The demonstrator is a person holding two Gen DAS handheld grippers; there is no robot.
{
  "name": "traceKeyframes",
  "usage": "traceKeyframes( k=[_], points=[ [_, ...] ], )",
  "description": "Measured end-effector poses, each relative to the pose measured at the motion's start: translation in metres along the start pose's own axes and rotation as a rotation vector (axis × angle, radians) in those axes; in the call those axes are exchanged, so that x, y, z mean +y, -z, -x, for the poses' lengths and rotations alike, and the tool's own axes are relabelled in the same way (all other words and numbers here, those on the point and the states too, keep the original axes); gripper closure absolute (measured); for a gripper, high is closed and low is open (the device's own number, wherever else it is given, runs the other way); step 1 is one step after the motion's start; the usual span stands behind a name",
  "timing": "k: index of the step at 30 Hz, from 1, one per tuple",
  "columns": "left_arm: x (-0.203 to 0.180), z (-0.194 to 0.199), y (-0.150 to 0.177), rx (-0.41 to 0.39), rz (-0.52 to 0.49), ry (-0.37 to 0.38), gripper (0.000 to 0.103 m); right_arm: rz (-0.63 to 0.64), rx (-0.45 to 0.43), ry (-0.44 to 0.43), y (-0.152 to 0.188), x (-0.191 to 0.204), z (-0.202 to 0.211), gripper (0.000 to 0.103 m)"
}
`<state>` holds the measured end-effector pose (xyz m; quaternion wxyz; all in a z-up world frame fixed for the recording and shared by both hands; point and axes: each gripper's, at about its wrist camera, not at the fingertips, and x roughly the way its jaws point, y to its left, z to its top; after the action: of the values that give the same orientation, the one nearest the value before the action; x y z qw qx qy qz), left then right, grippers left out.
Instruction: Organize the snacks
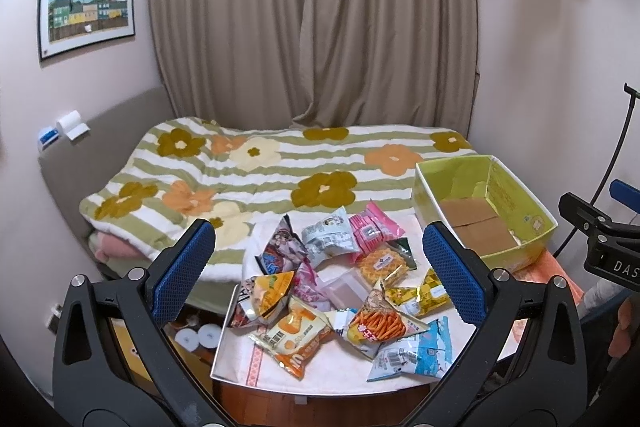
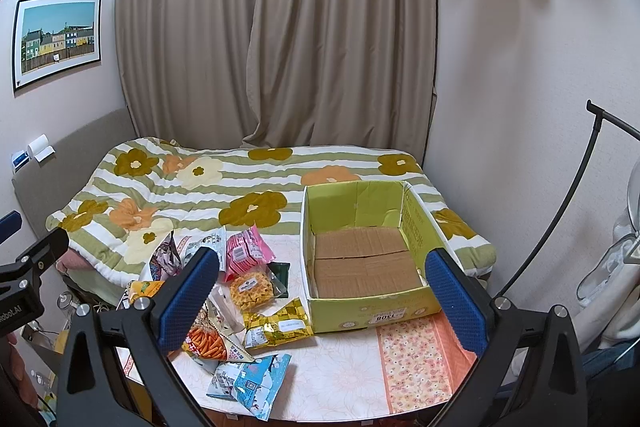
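both my left tool and my right tool are spread wide apart and hold nothing, the snack bags lie in a messy pile on the surface, and the green cardboard box sits empty just right of them. the blue and white bag lies near the front edge of the surface, so a bump could push it off, and the slippery bags could slide out of a pinch. there is open room in front of the box, but the bed is close behind.
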<state>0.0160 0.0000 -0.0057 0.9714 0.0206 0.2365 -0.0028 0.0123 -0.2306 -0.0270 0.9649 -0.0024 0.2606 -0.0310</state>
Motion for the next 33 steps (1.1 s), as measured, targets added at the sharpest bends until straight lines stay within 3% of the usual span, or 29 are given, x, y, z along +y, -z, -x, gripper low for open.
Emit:
traceKeyframes(
  k=[8,17,25,33],
  points=[
    [0.005,-0.007,0.004,0.025,-0.002,0.012,0.000,-0.006,0.026,-0.011,0.008,0.002,-0.003,0.000],
    [0.012,-0.062,0.037,0.229,-0.042,0.131,0.000,-0.046,0.239,-0.113,0.042,-0.001,-0.051,0.000],
    [-0.004,-0.127,0.091,0.373,-0.202,0.312,0.000,-0.087,0.483,-0.269,0.109,0.007,-0.102,0.000],
    [-0.031,-0.176,0.128,0.459,-0.394,0.424,0.000,-0.117,0.627,-0.404,0.163,0.021,-0.148,0.000]
  ],
)
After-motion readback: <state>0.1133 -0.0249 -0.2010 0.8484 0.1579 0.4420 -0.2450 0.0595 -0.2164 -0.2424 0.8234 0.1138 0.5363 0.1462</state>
